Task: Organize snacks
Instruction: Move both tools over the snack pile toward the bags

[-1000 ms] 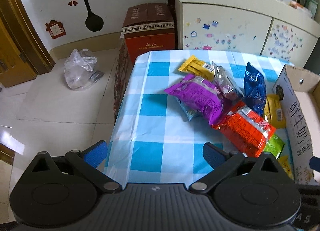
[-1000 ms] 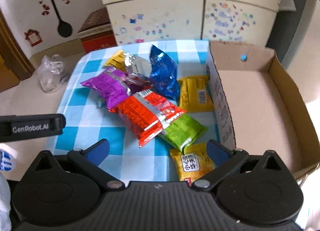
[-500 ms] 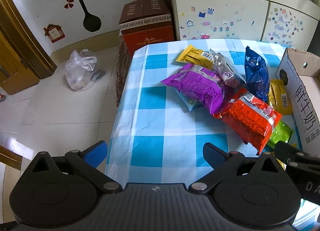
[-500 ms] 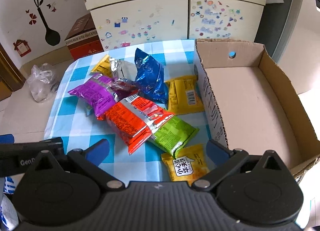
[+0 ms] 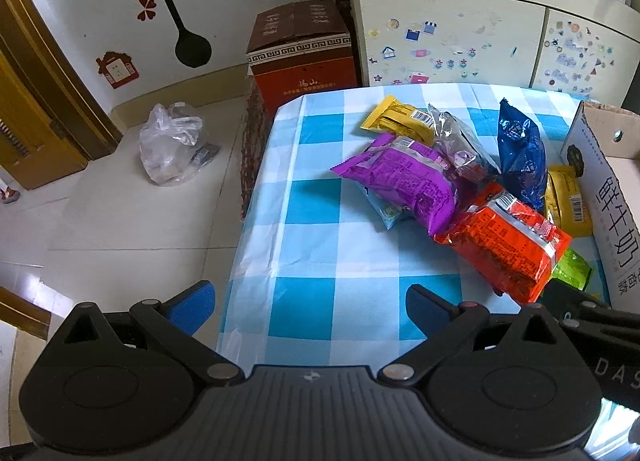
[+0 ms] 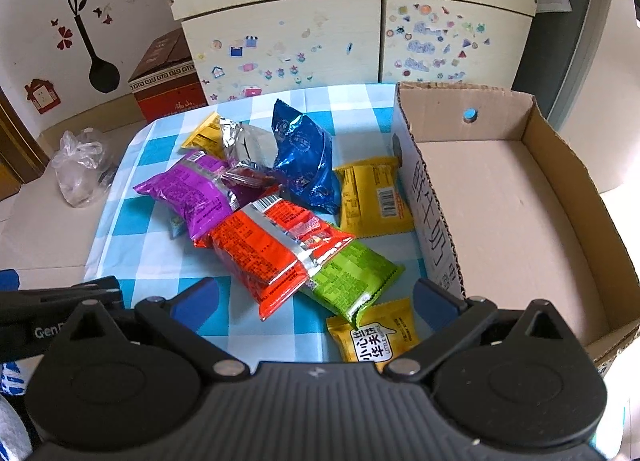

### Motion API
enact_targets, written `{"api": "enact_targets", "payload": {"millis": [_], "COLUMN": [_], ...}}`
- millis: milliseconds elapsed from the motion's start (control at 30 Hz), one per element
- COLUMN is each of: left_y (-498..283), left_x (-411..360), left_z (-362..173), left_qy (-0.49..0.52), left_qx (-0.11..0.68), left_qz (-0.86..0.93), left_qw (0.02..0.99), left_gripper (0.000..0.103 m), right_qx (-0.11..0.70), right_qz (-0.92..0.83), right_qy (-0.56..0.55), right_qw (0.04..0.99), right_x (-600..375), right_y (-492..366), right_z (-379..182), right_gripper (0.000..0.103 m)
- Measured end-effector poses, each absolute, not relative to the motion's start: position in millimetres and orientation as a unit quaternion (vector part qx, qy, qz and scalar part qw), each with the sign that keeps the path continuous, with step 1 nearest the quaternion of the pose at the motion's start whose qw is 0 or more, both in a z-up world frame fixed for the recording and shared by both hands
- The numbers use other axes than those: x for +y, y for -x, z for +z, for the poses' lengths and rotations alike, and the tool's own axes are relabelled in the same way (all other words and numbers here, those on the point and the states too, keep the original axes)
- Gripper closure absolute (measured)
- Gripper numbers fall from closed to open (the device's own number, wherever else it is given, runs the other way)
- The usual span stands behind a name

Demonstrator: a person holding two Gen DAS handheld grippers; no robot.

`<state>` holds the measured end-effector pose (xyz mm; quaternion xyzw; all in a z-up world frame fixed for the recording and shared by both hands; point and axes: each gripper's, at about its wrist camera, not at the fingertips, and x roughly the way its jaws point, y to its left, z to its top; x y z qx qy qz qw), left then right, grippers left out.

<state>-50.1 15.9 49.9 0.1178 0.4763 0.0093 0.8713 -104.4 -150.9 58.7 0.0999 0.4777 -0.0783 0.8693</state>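
Observation:
Several snack packets lie heaped on a blue-checked tablecloth: a purple packet, an orange packet, a blue bag, a green packet, a silver one and yellow ones. An open, empty cardboard box stands to their right. My left gripper is open and empty above the table's near left edge. My right gripper is open and empty, just short of the orange and green packets.
A sticker-covered cabinet stands behind the table. A red carton and a clear plastic bag sit on the tiled floor to the left. The left gripper's body shows at the right wrist view's left edge.
Both grippers have risen and moved a little forward over the table; the packets and box now show more fully. Nothing has been picked up.

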Motion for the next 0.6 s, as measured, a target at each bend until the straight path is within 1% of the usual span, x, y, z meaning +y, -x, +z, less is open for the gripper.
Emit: {"api": "enact_targets", "payload": {"millis": [600], "left_y": [50.4], "left_x": [16.1], "left_z": [50.6], "left_qy": [-0.120], "left_qx": [0.475], "left_qz": [0.016], "left_qw": [0.872], "left_gripper": [0.000], "right_qx": [0.470], "right_qz": [-0.076], "right_qy": [-0.096], "right_qw": [0.874], "right_x": [-148.9], "right_y": [104.2], "right_z": [58.5], "right_gripper": [0.001]}}
